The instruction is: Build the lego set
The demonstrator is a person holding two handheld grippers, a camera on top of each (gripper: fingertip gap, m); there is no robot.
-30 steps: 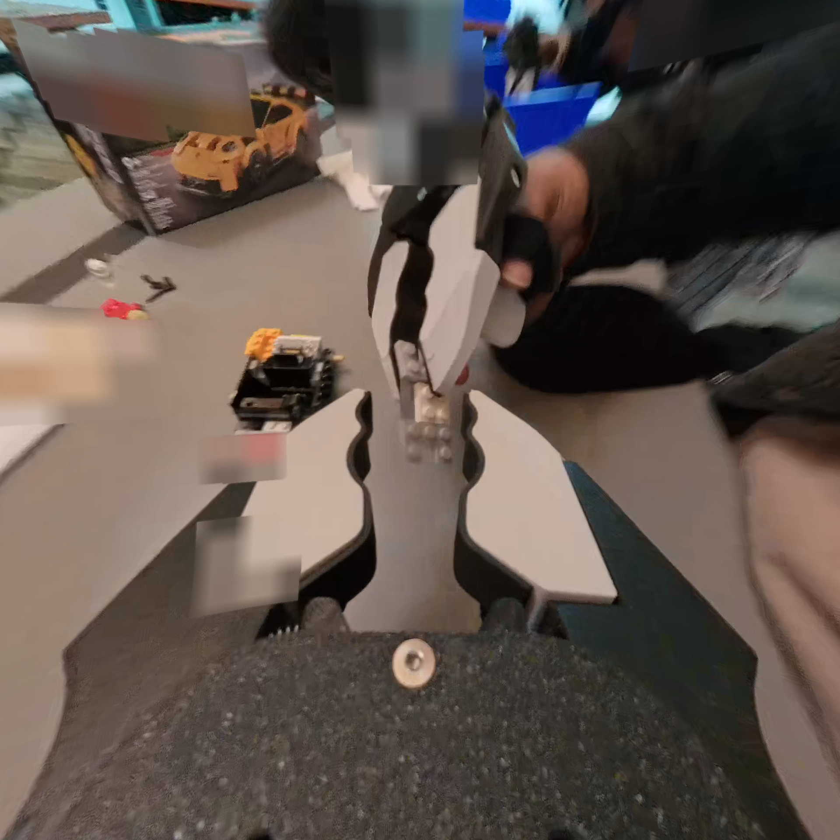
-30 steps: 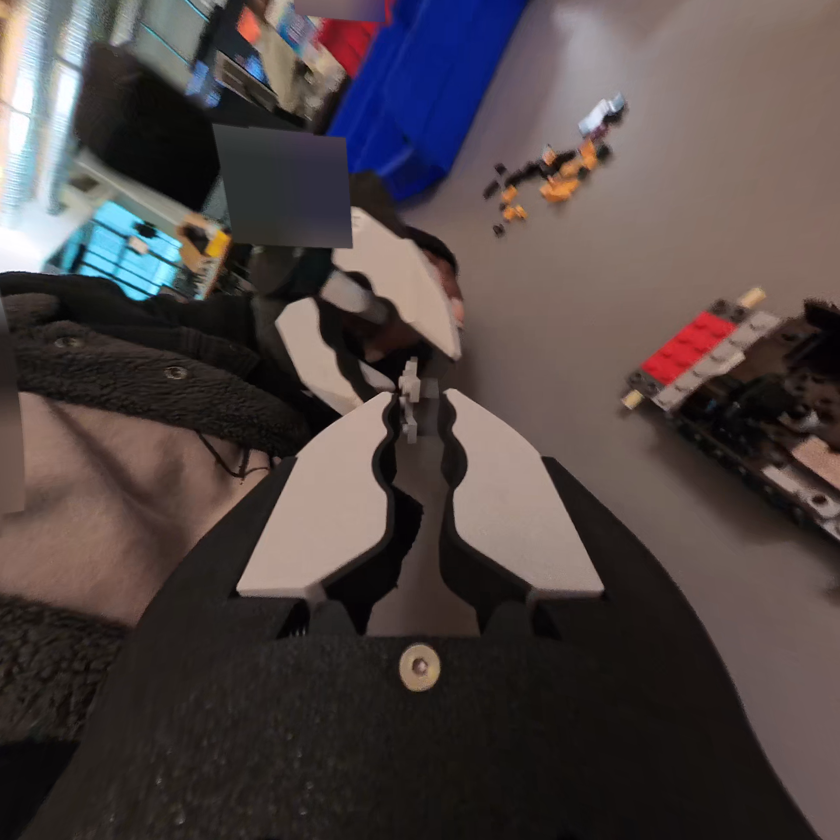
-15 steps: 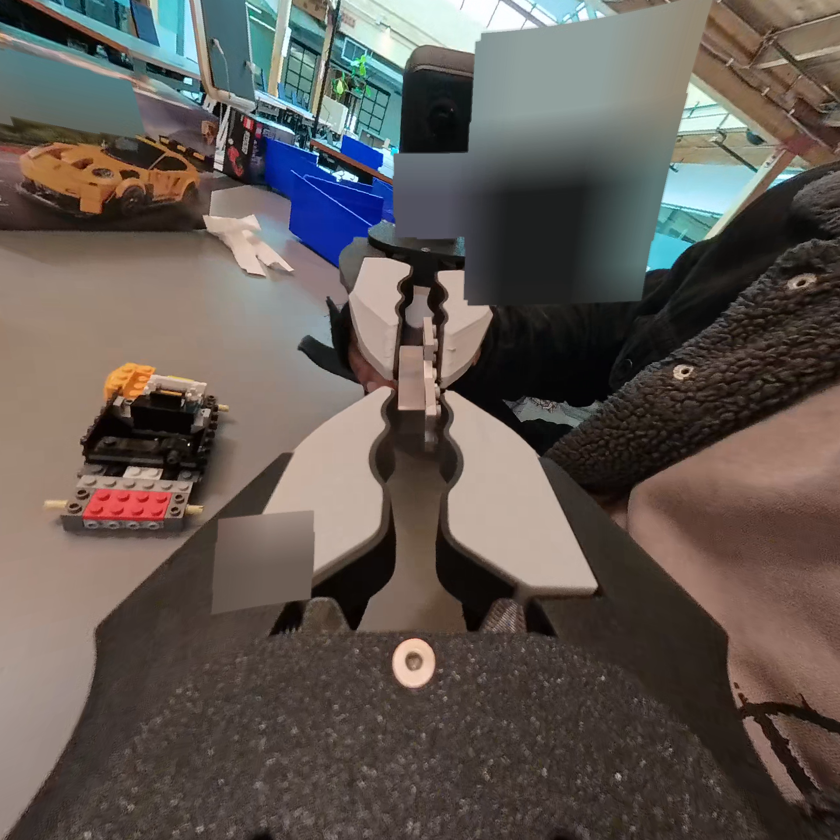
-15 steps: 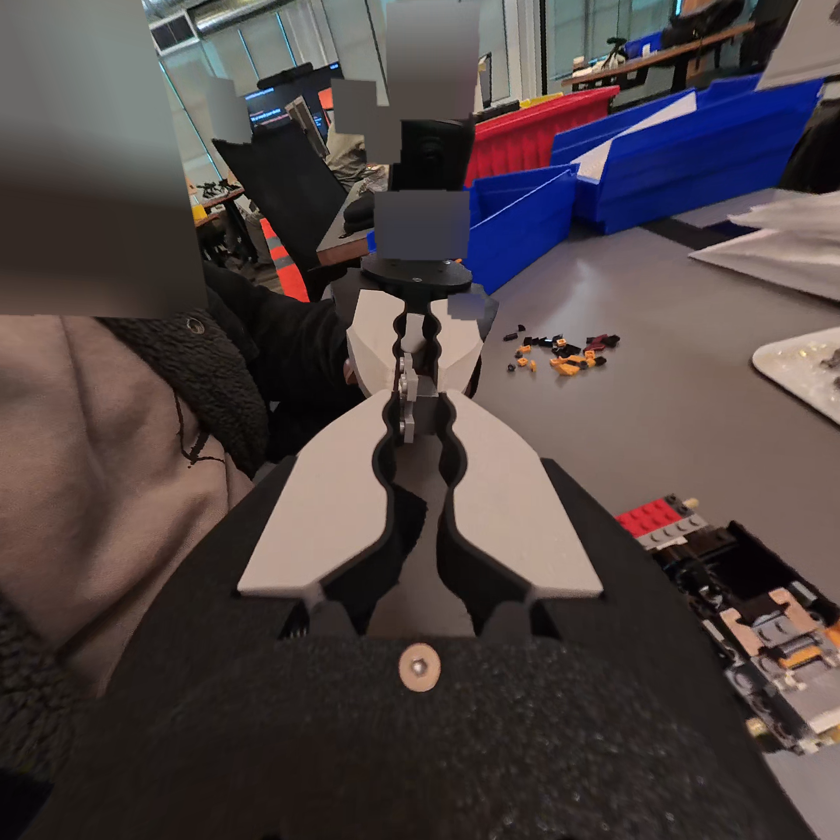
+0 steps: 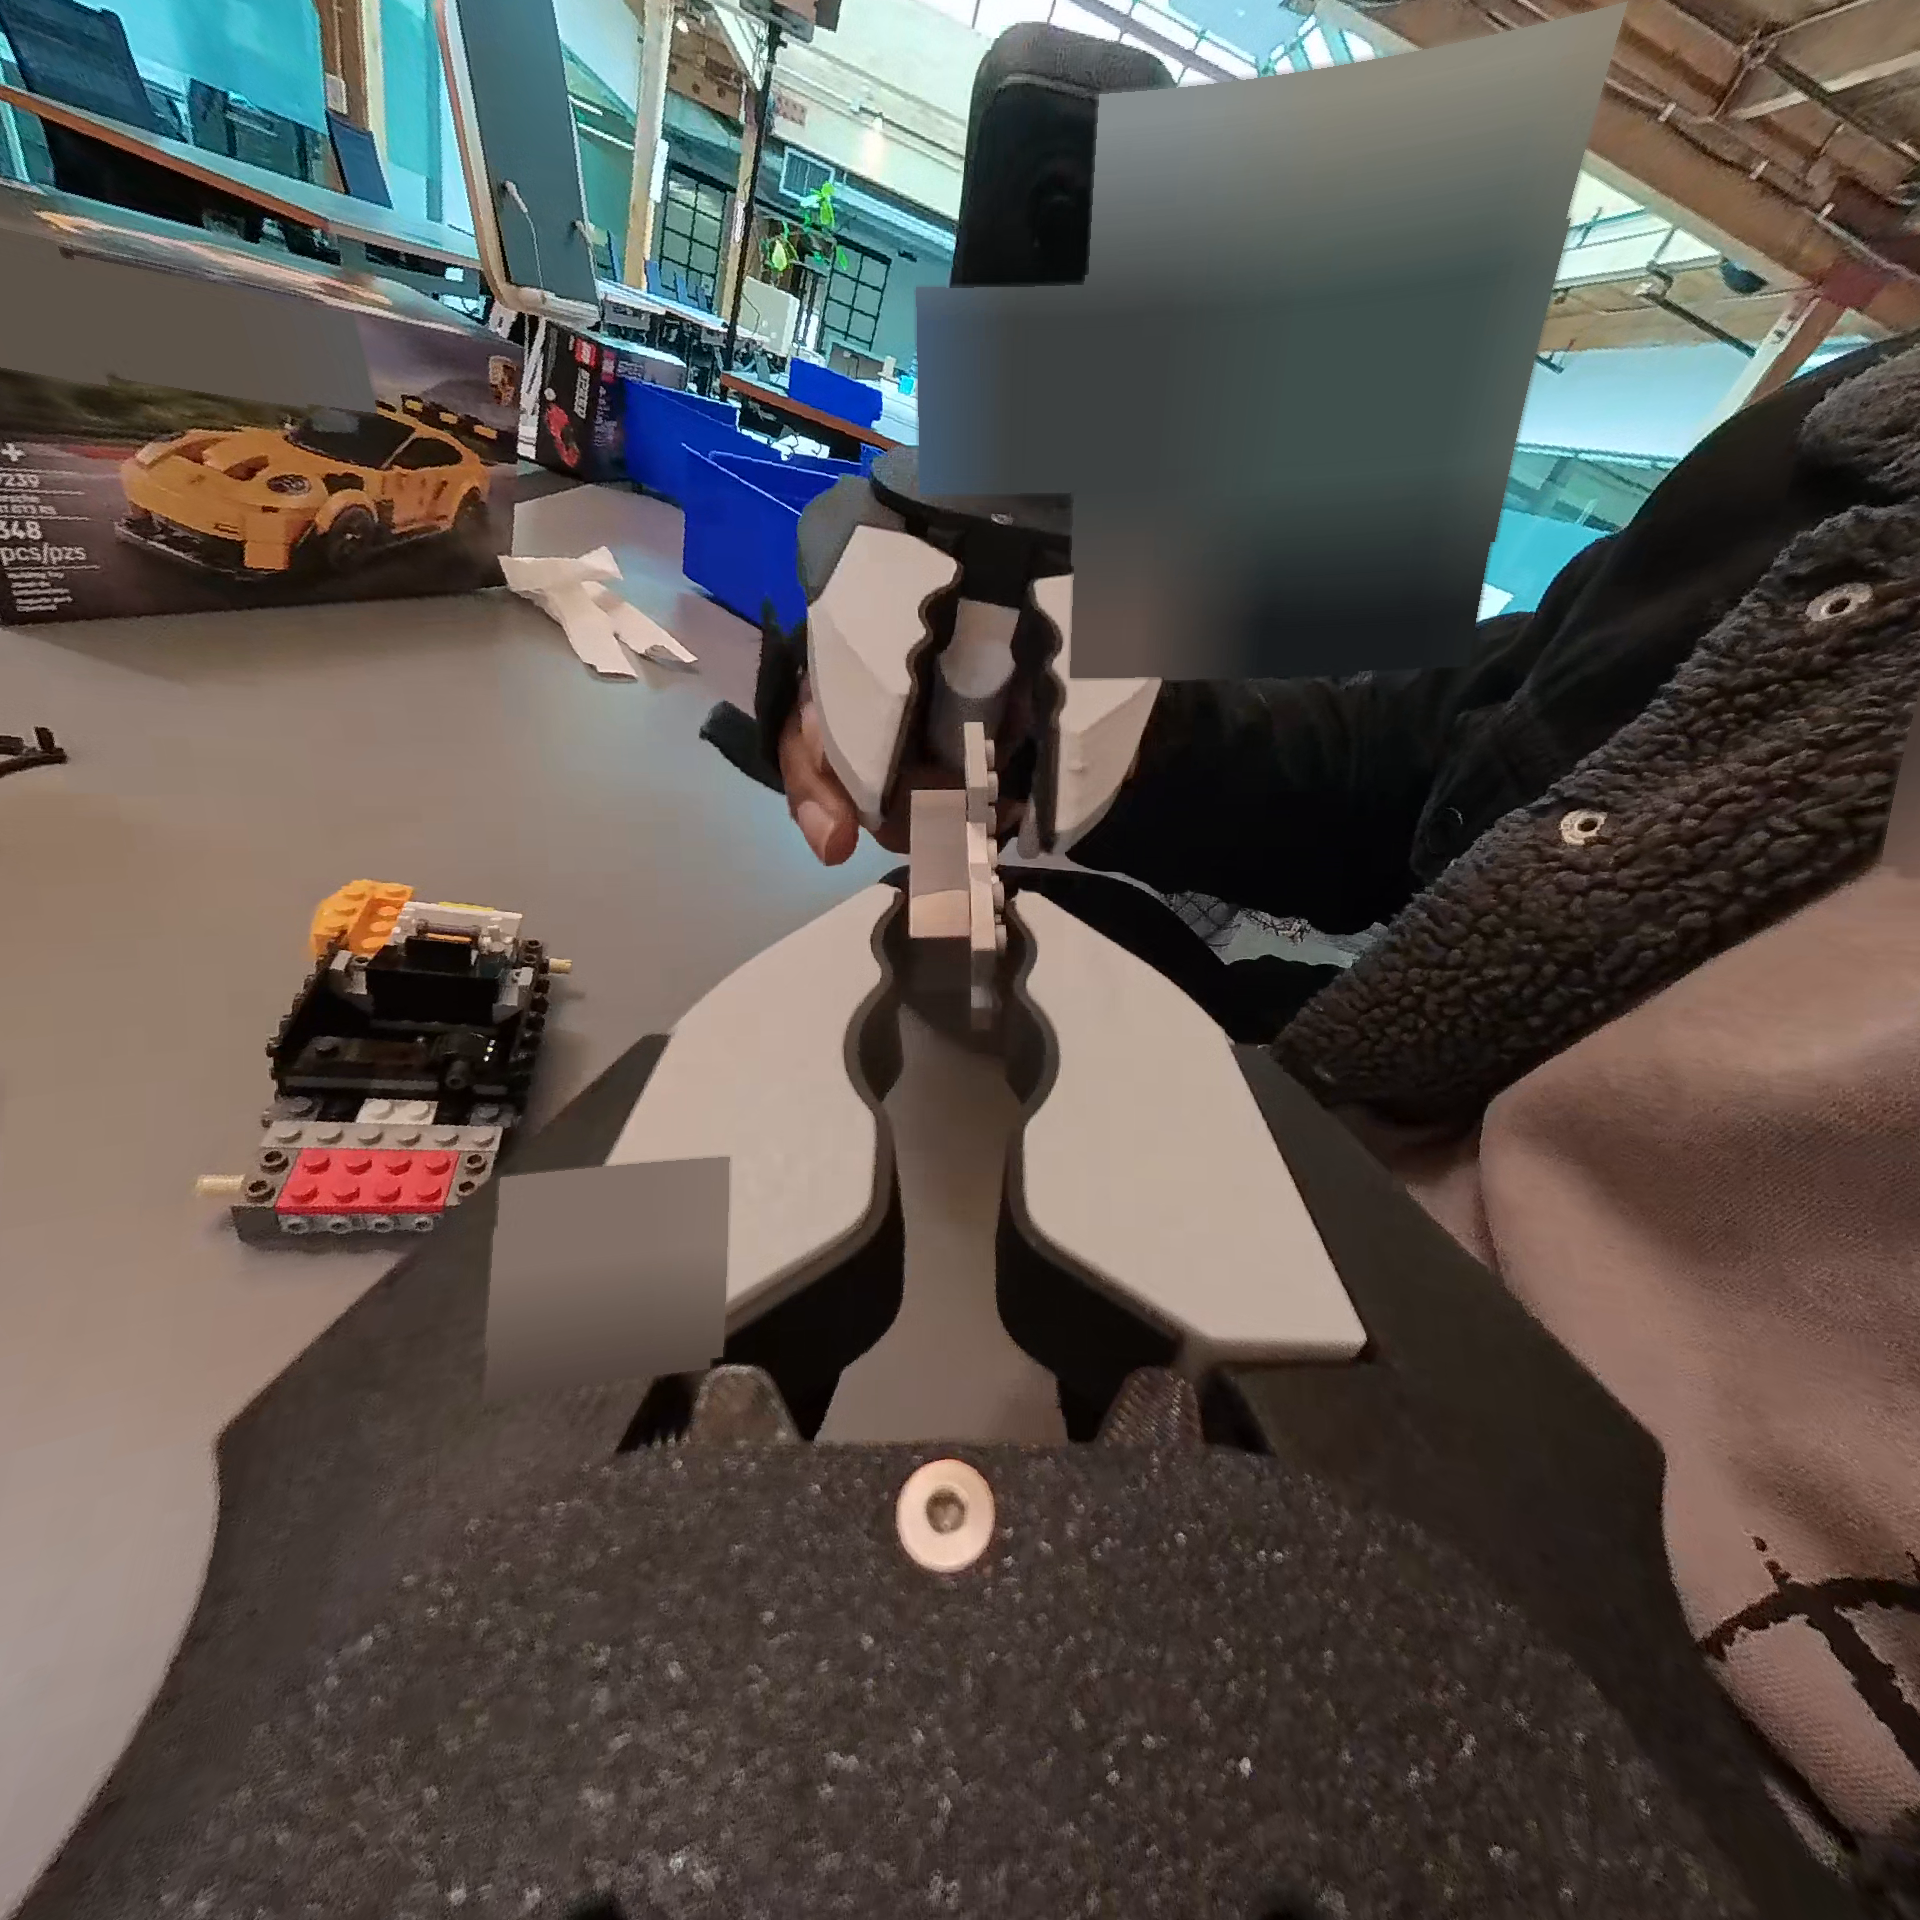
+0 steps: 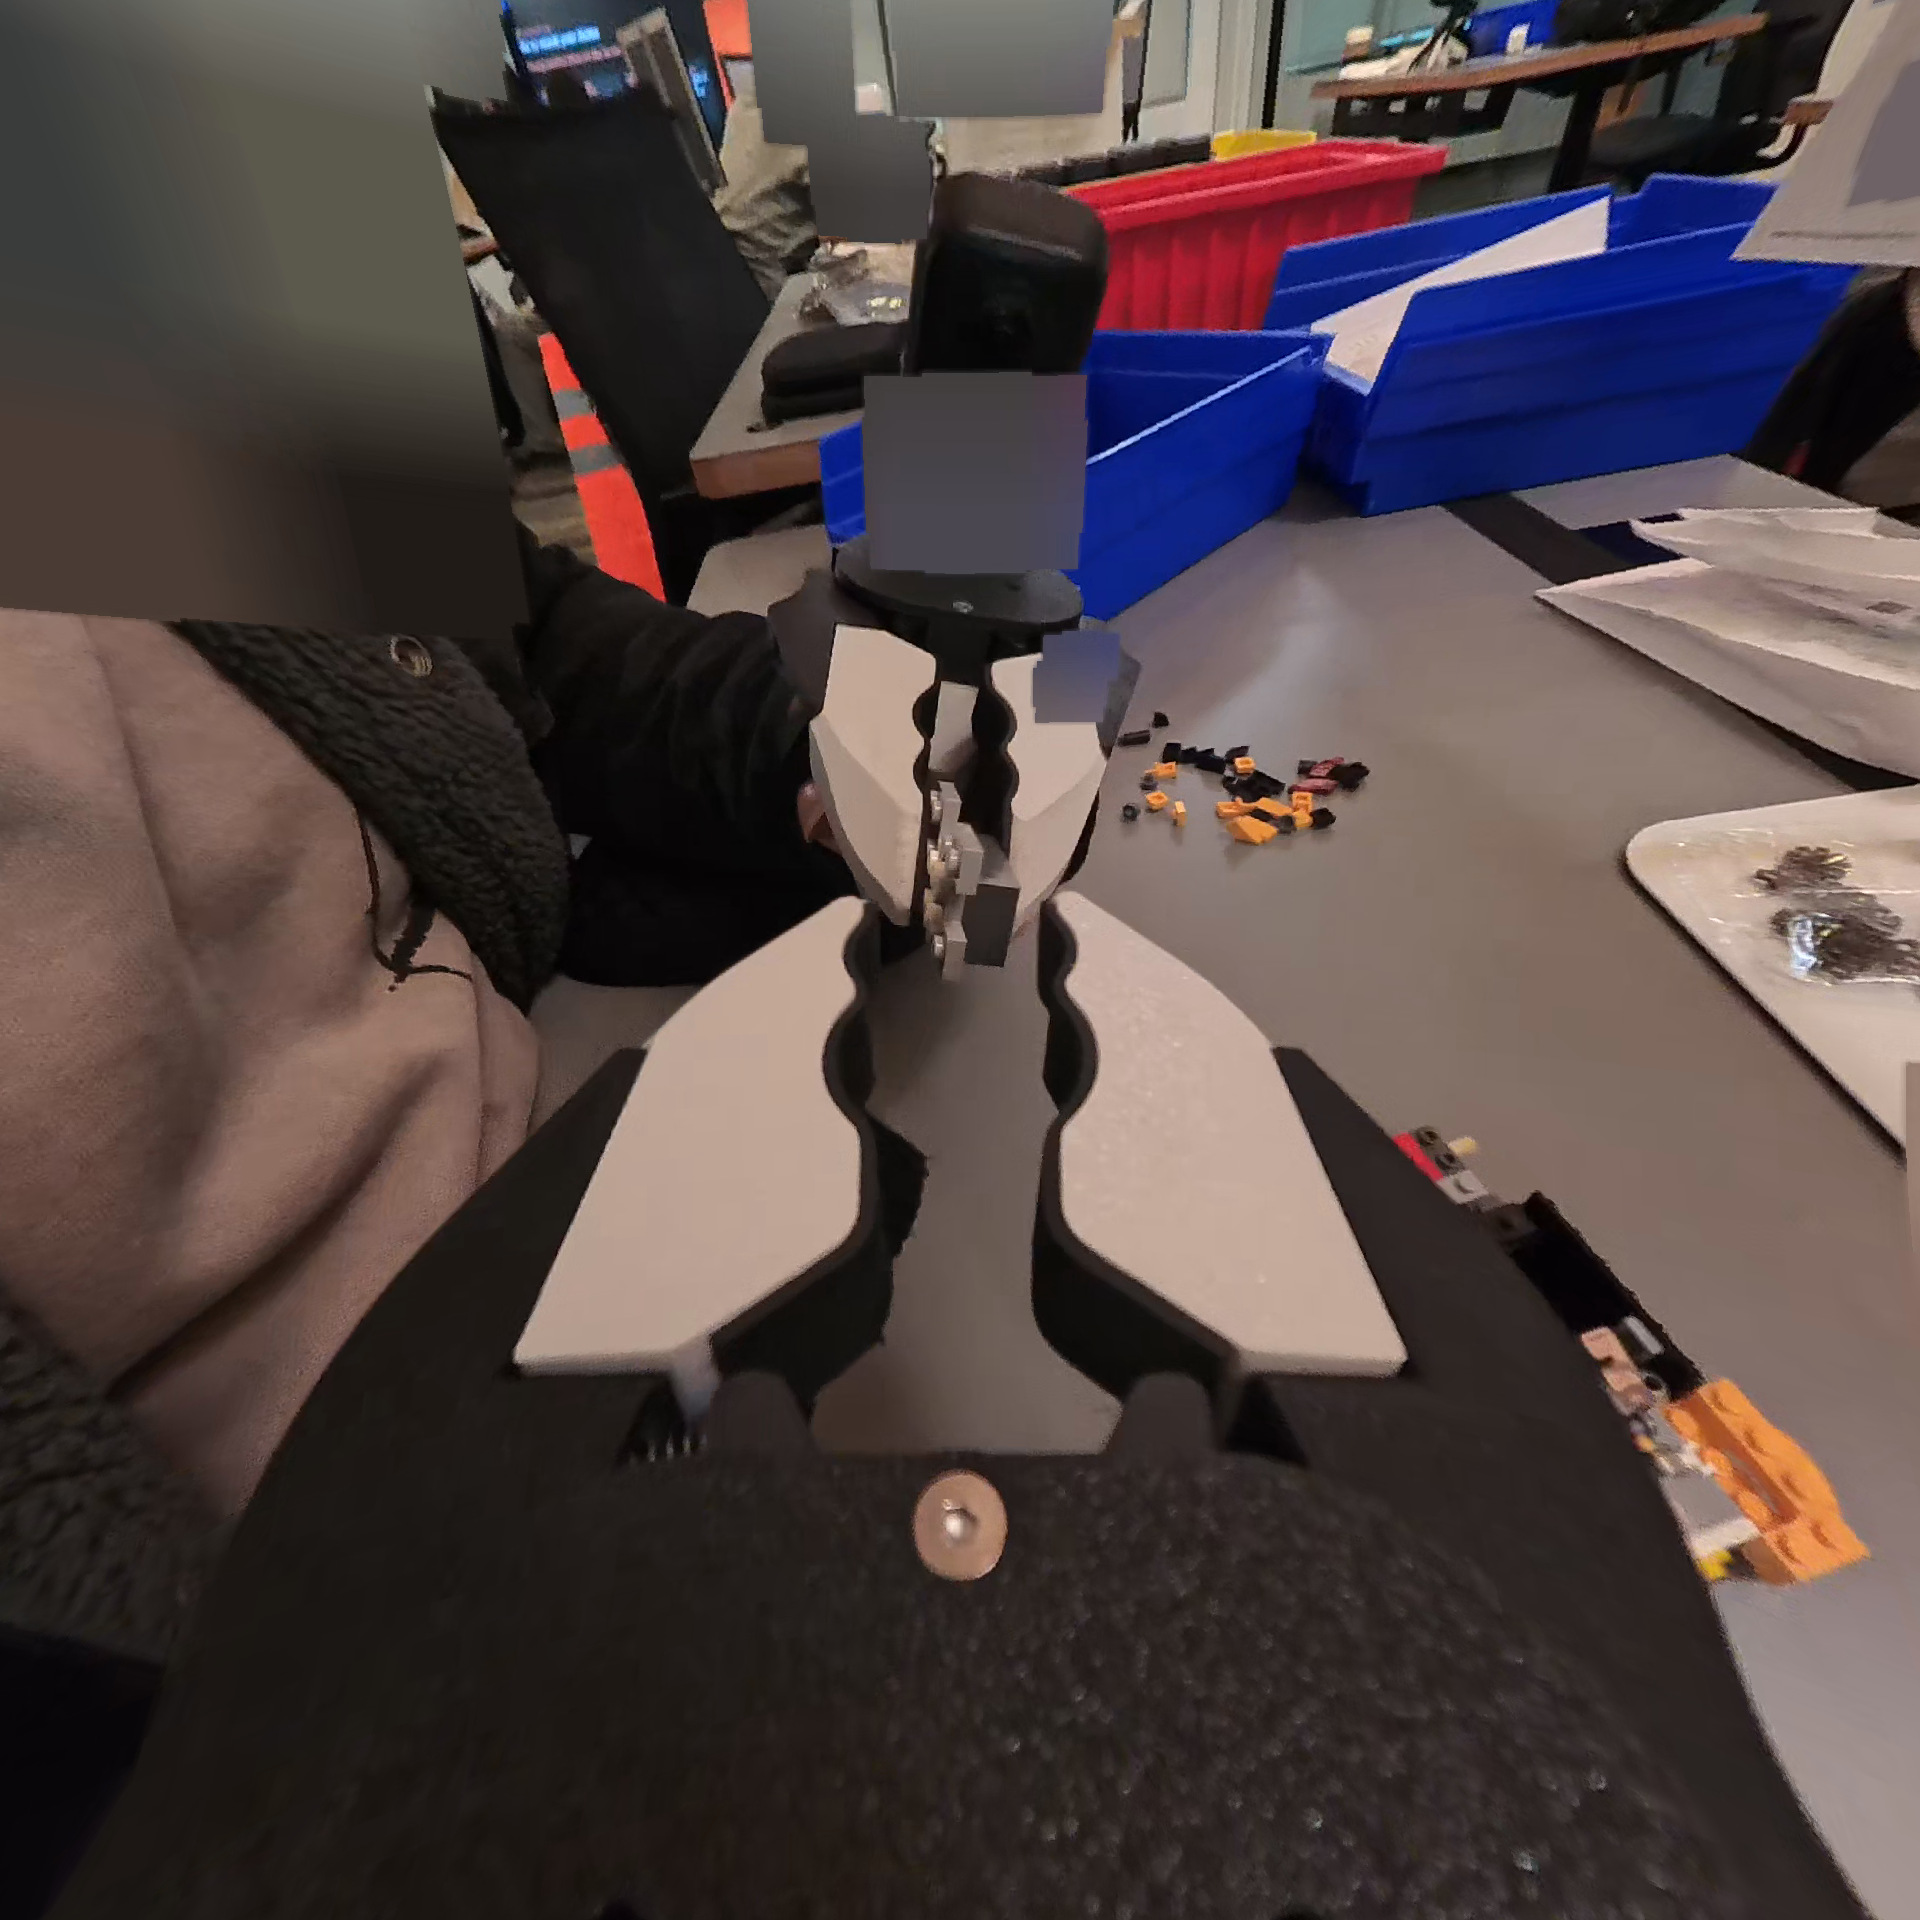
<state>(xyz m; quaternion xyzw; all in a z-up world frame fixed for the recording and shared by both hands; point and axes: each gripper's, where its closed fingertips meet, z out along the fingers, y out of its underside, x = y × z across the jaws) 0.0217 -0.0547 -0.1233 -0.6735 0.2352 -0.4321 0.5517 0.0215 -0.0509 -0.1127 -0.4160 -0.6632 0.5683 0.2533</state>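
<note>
Above the desk [image 5: 436, 727]: grey assembly [image 5: 951, 914] clamped in left gripper [image 5: 951, 940].
Right gripper [image 6: 951, 935] has just released it; transfer looks complete.

Grey table [image 5: 312, 790], blue bins [image 6: 1558, 395] (one red), big windows [image 5: 831, 291] behind.

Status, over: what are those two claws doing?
Left gripper shut on grey lego piece. Right gripper open, tips beside it. Half-built car aside, nothing blocking.
</note>
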